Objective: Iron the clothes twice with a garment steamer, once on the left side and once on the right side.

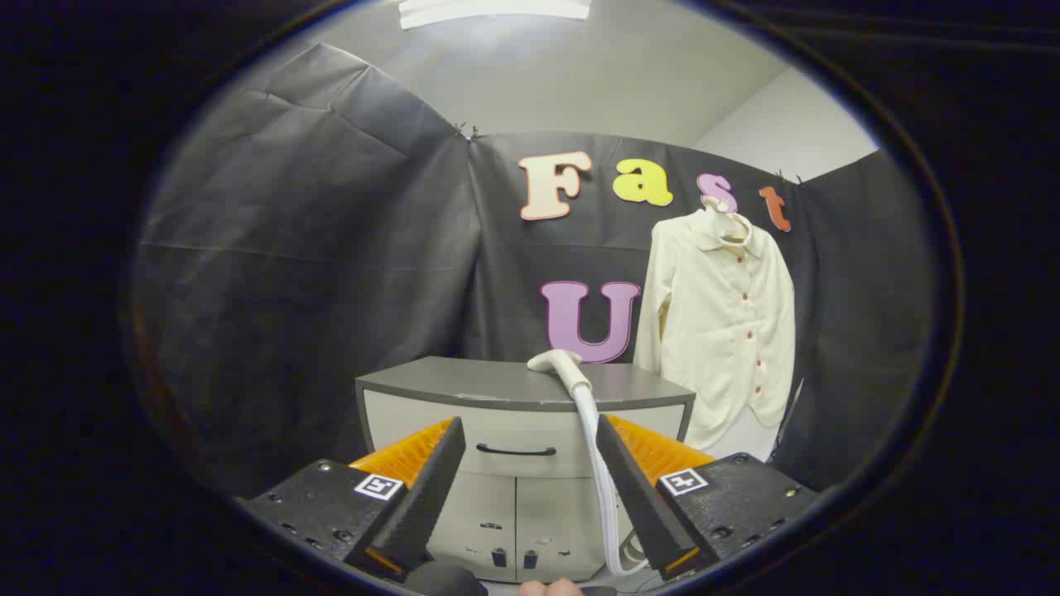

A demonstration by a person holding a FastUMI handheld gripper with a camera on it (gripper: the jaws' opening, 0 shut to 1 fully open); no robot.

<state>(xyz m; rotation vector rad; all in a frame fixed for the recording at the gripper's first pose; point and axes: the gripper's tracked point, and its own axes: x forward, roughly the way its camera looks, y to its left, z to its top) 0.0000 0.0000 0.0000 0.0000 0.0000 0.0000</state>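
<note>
A cream button-up shirt hangs on a hanger against the booth wall, to the right of and behind a cabinet. The white garment steamer head lies on the grey cabinet top, with its white hose dropping down the cabinet front. My gripper is open, well short of the cabinet, with nothing between its fingers. The steamer head sits beyond the fingers, slightly toward the right one. The hose passes just beside the right finger in this view.
The cabinet has a drawer with a dark handle and two doors below it. A bit of a hand shows under the gripper. The black cloth wall encloses the space on the left and behind.
</note>
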